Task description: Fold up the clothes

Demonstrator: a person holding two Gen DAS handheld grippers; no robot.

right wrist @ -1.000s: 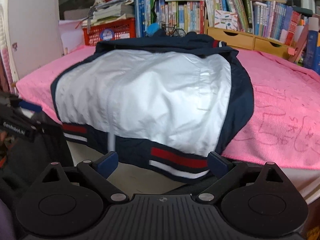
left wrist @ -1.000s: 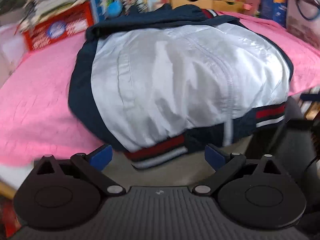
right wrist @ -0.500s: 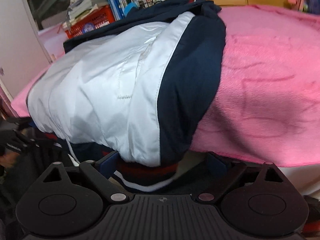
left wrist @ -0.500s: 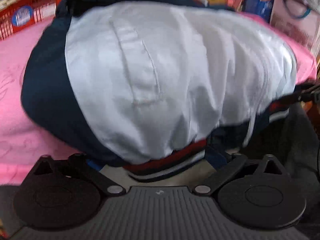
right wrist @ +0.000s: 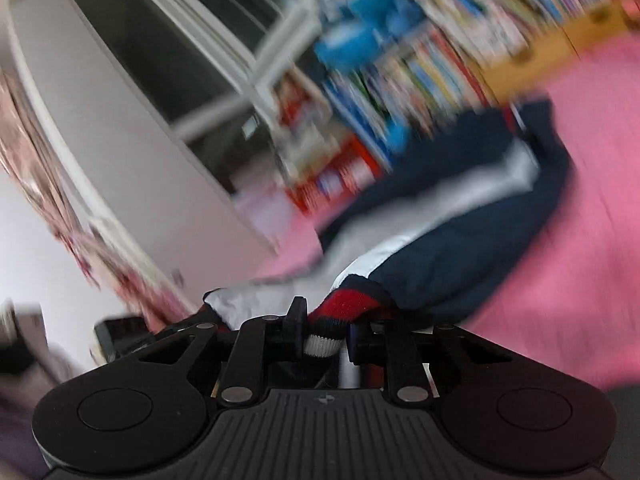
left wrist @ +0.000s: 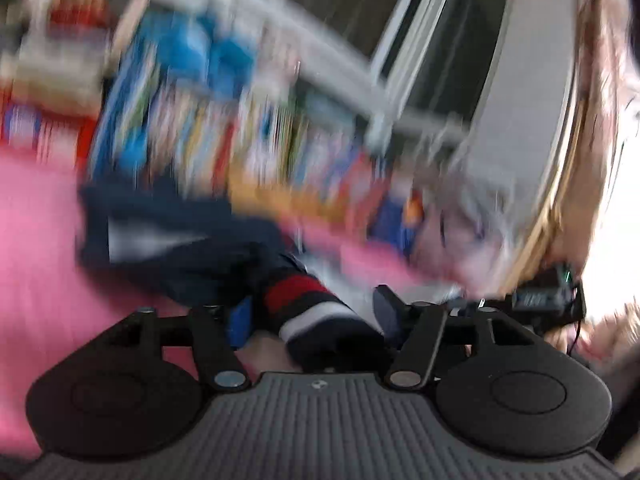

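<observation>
My right gripper (right wrist: 325,330) is clamped on the striped ribbed hem (right wrist: 343,314) of the jacket (right wrist: 460,248), its jaws drawn close with the red, white and navy band pinched between them. My left gripper (left wrist: 316,314) has the same striped hem (left wrist: 308,304) bunched between its fingers (left wrist: 240,320); the jaws stand wider here, and through the blur I cannot tell whether they are actually pressing the fabric. From both grippers the navy and white jacket trails away onto the pink blanket (right wrist: 560,280), where most of it lies in a loose heap. Behind it I make out a blurred row of colourful books (right wrist: 420,76), a red crate (right wrist: 340,176) and a yellow wooden drawer unit (right wrist: 532,56). Both views are tilted and smeared, so finer detail is lost to me.
</observation>
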